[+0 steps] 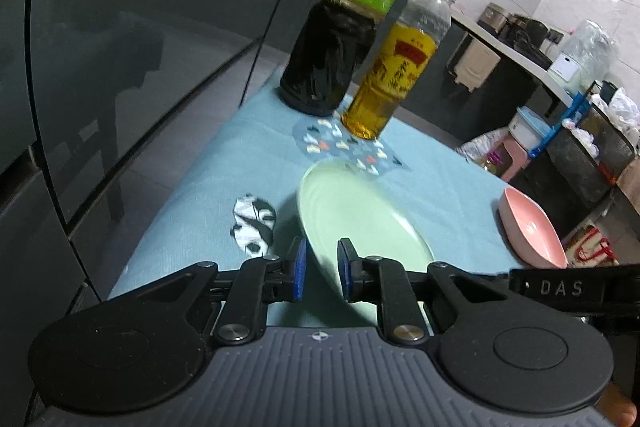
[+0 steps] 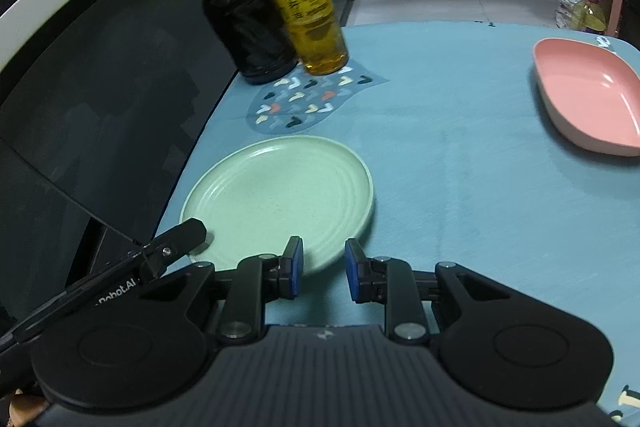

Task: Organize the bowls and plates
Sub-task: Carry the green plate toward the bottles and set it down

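The left tongs (image 1: 322, 269) are nipped onto the near rim of the round green plate (image 1: 360, 215), so it tips up off the blue cloth on the bench (image 1: 440, 179), likely to carry it to the pink bowl (image 1: 532, 227) far off to their right. The right tongs (image 2: 322, 269) are narrow and hold nothing, just above the plate's near edge. The plate is smooth with ring grooves; the bowl is a long, deep oval.

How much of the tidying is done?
Nothing looks stacked yet. The left gripper seems to pinch the plate by its rim; the right gripper hovers nearby, jaws empty. The bowl sits apart, still to sort.
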